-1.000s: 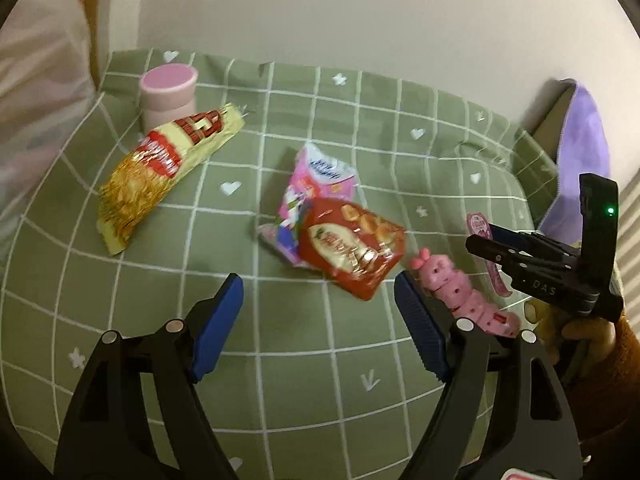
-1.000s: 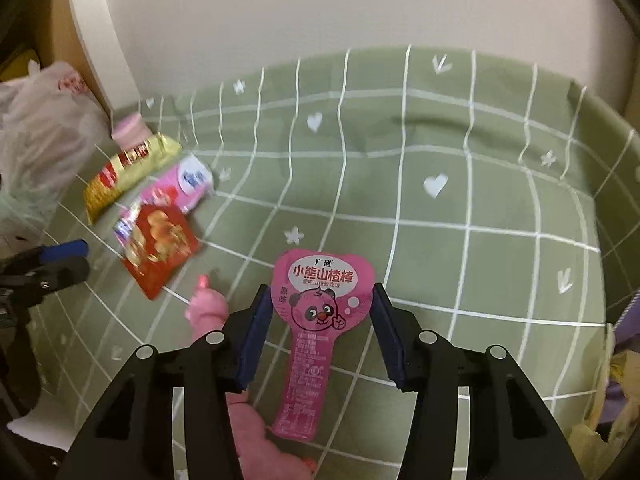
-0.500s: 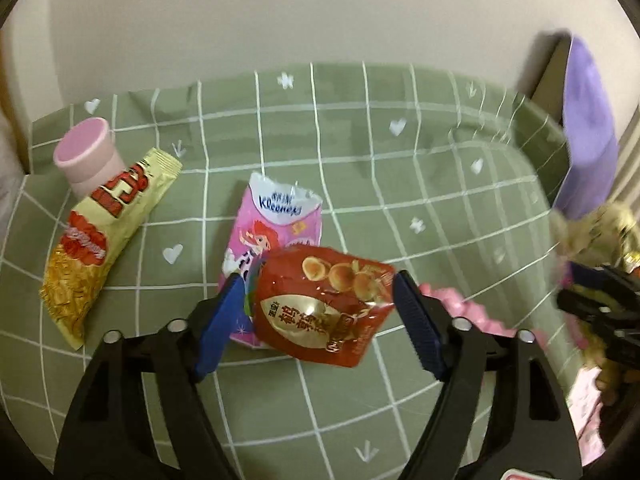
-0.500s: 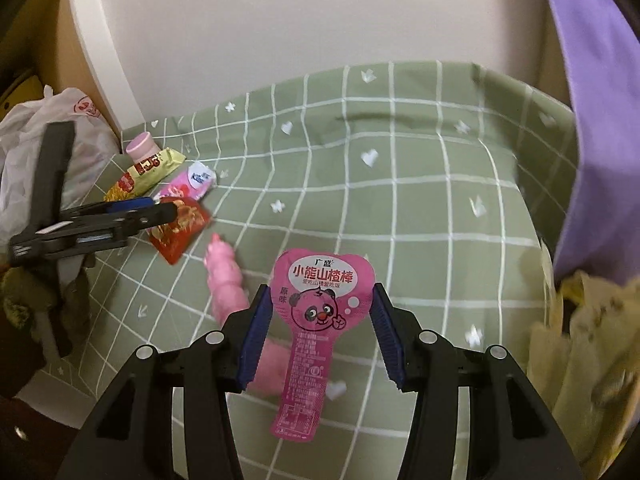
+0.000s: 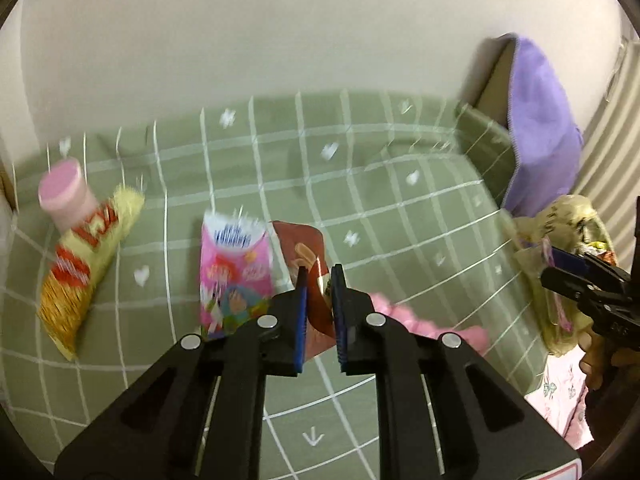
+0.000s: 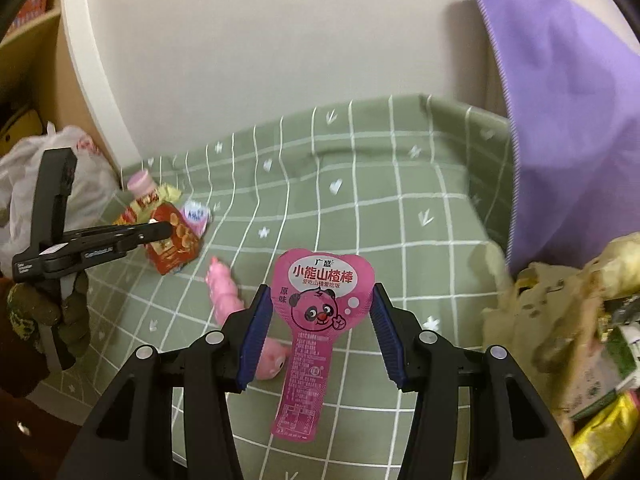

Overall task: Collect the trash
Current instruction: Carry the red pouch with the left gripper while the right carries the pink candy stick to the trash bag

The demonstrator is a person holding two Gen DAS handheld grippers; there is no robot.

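Observation:
My left gripper (image 5: 319, 276) is shut on a red snack packet (image 5: 306, 256) and holds it edge-on above the green checked cloth (image 5: 360, 208); the packet also shows in the right wrist view (image 6: 172, 240). My right gripper (image 6: 320, 316) is shut on a pink heart-shaped lollipop wrapper (image 6: 320, 304), held over the cloth close to a yellowish trash bag (image 6: 560, 320). A pink tissue pack (image 5: 234, 264), a yellow snack bag (image 5: 84, 268) and a pink-capped bottle (image 5: 66, 192) lie on the cloth at the left.
A pink caterpillar toy (image 6: 226, 288) lies on the cloth between the grippers. A purple cloth (image 6: 560, 120) hangs at the right over a box. A white plastic bag (image 6: 24, 184) sits at the far left by a shelf.
My left gripper closed on the red snack packet and lifted it upright. My right gripper carried the pink wrapper rightward, nearer the trash bag.

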